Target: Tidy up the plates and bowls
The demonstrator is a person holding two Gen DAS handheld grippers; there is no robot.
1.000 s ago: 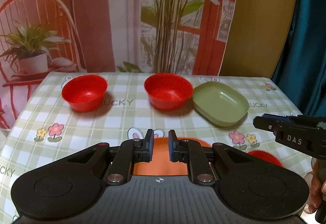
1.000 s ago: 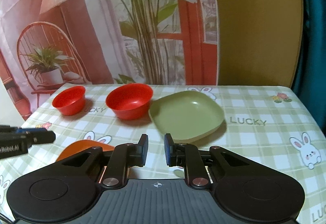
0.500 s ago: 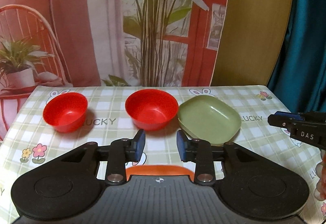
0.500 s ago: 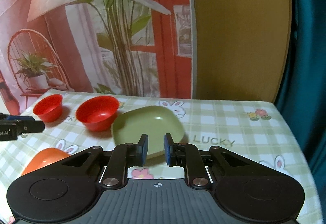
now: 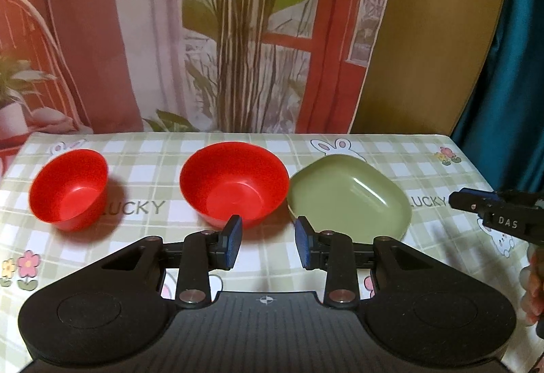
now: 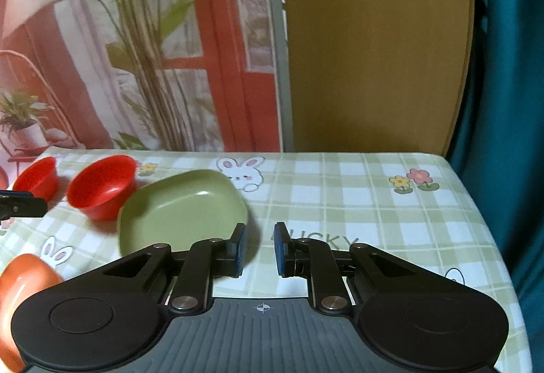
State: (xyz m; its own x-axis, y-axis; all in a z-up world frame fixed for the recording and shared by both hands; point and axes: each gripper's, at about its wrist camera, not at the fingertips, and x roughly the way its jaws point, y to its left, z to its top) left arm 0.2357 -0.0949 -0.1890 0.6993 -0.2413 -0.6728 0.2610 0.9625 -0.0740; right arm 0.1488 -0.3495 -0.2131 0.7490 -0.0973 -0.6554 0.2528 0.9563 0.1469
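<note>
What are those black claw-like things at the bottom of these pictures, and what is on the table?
They are hand-held grippers, one in each of a person's hands, no robot arm. Each carries a camera that looks forward along its two fingers, so each picture is one gripper's own view.

The left gripper has just been opening its jaws; nothing is between them. The right gripper has a narrow gap between its fingers and holds nothing either.

On the checked tablecloth stand a small red bowl, a larger red bowl and a green plate, in a row. An orange dish lies nearer, at the edge of the right view.
</note>
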